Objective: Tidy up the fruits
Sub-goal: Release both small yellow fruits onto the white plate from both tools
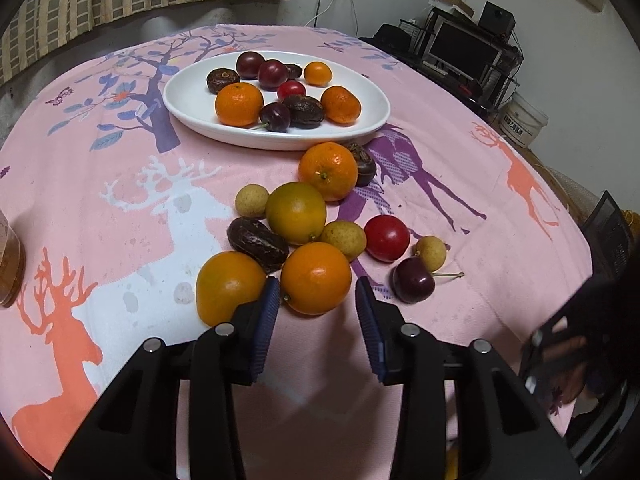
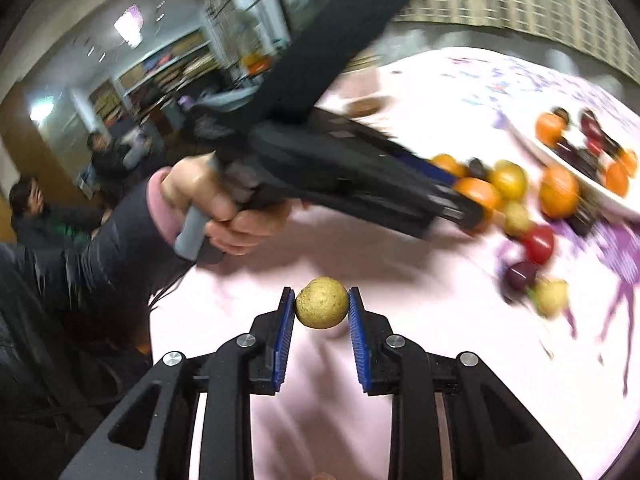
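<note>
A white oval plate (image 1: 184, 96) at the far side of the pink cloth holds several oranges, dark plums and brown fruits. In front of it lies a loose pile: oranges, a yellow-green citrus (image 1: 296, 212), longans, a red tomato (image 1: 387, 238) and a cherry (image 1: 413, 285). My left gripper (image 1: 316, 292) has its blue pads against both sides of the nearest orange (image 1: 316, 278), which rests on the cloth. My right gripper (image 2: 322, 300) is shut on a tan longan (image 2: 322, 307), held above the cloth. The right wrist view is blurred; it shows the left gripper (image 2: 472, 200) at the pile.
A brown jar (image 1: 8, 256) stands at the cloth's left edge. A person's hand and dark sleeve (image 2: 224, 216) hold the left gripper. Other people sit in the background room (image 2: 36, 208). A monitor (image 1: 464, 50) and a white bucket (image 1: 524, 118) stand beyond the table.
</note>
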Available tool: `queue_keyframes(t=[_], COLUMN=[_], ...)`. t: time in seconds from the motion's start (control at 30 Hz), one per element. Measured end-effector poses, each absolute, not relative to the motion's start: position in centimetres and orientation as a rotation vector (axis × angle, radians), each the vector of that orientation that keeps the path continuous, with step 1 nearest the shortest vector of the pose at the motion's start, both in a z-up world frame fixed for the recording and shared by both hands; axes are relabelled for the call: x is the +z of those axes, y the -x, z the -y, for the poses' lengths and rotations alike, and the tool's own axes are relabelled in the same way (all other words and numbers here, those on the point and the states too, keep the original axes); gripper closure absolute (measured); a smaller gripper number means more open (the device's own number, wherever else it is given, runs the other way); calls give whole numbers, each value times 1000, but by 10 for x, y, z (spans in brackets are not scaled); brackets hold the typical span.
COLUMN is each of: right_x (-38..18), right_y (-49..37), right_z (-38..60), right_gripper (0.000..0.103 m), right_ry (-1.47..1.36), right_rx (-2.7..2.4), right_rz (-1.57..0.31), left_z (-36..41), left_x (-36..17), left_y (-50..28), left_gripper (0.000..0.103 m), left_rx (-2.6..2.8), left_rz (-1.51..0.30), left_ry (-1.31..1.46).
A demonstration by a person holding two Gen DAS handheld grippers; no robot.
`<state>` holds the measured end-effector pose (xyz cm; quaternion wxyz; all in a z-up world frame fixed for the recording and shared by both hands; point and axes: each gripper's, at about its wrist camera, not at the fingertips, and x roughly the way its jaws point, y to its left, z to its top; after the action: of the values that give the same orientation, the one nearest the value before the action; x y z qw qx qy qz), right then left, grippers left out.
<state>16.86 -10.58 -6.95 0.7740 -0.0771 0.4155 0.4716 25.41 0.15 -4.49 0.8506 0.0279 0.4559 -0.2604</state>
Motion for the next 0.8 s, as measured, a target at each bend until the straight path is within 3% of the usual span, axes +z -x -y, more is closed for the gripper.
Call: queue_keyframes(t=[0.57,0.8], right_x=[-50,-22], right_y=[-204,-268], right_z=[145,187], right_gripper=[76,76], right_ry=[23,-72], right_rx=[869,674], right_rz=[-859,-782], left_z=[31,11], left_x=[-57,-1], left_y=[-249,-263], left_gripper=[64,64], left_rx=[-467,-509], left_rz=[-947,-863], left_ry=[-227,-40])
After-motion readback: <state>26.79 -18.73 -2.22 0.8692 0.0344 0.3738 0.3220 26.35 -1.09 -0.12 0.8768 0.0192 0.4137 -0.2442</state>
